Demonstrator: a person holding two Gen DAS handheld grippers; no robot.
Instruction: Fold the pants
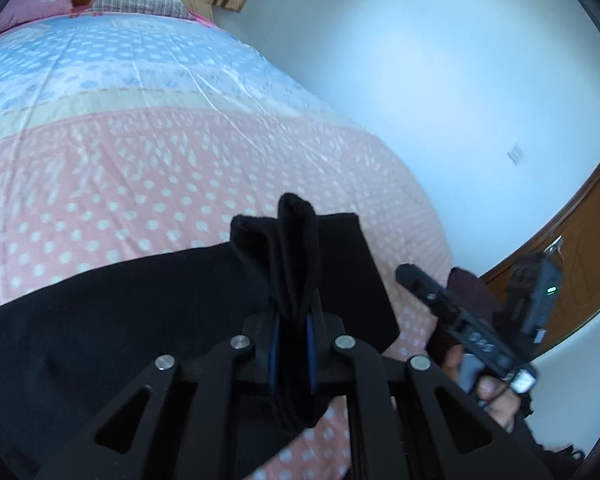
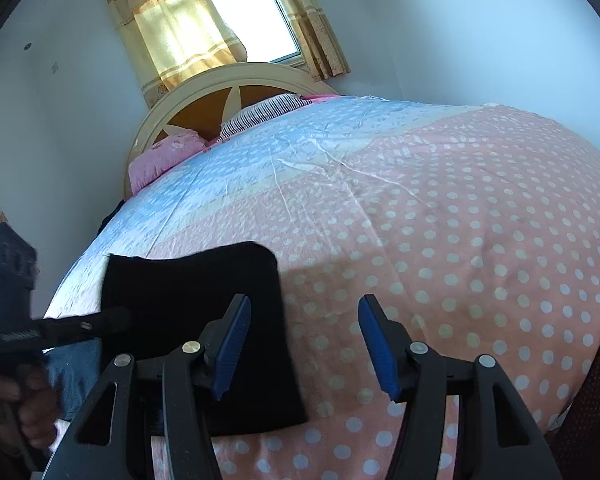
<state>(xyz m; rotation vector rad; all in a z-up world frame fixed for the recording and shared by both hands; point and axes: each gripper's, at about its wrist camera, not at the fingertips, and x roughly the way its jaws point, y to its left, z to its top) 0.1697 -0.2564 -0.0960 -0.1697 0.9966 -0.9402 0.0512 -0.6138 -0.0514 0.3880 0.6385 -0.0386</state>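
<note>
Now we pinch a bunched fold of the black pants [image 1: 296,248] in our left gripper [image 1: 293,338]; our right gripper [image 2: 304,344] hangs wide open above the bedspread [image 2: 440,220].

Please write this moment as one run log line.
left gripper: shut on black pants | right gripper: open, holds nothing | pants: on bed, partly folded
</note>
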